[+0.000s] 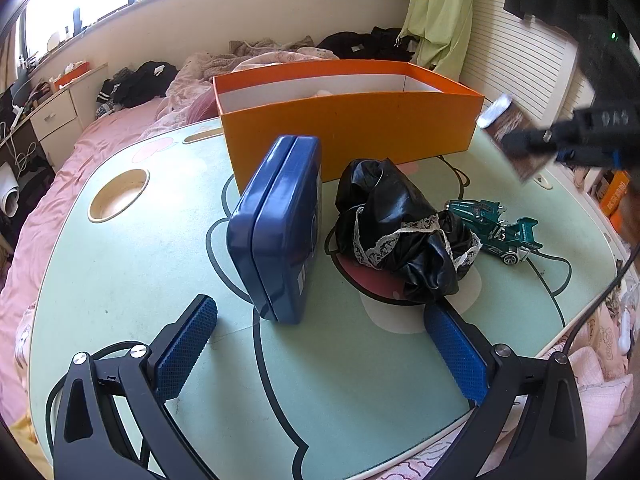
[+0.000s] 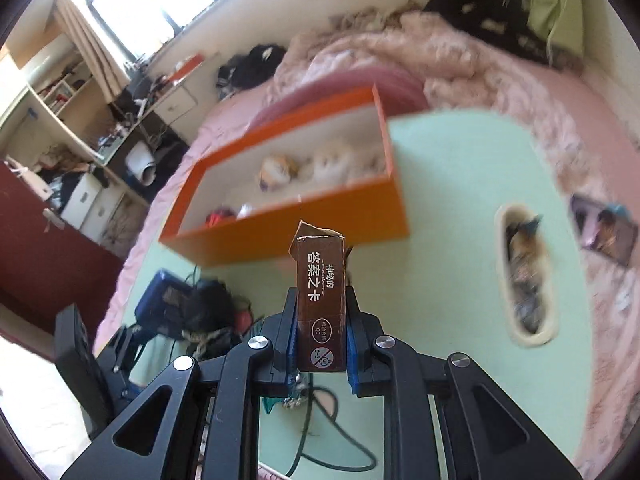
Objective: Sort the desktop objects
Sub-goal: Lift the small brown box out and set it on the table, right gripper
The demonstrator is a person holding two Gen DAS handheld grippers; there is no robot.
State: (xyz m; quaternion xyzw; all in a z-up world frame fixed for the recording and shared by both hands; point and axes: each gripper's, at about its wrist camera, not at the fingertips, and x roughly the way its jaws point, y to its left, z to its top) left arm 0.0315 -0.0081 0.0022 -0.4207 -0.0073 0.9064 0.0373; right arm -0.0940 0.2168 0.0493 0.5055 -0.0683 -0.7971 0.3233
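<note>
My left gripper (image 1: 320,340) is open and empty, low over the green table (image 1: 120,280). Just ahead of it a blue tin (image 1: 280,224) stands on edge. A crumpled black cloth with lace (image 1: 400,232) and a green toy car (image 1: 496,228) lie to its right. An orange box (image 1: 352,128) stands behind them. My right gripper (image 2: 320,320) is shut on a brown card box (image 2: 322,300) and holds it in the air in front of the orange box (image 2: 300,232), which holds several small items. It also shows at the right of the left wrist view (image 1: 516,140).
The table sits on a bed with pink bedding (image 1: 100,148). A round cup hole (image 1: 120,194) is at the table's left, an oval slot (image 2: 524,276) near its far side. A small picture card (image 2: 604,232) lies at the table's edge. Desk and shelves stand left.
</note>
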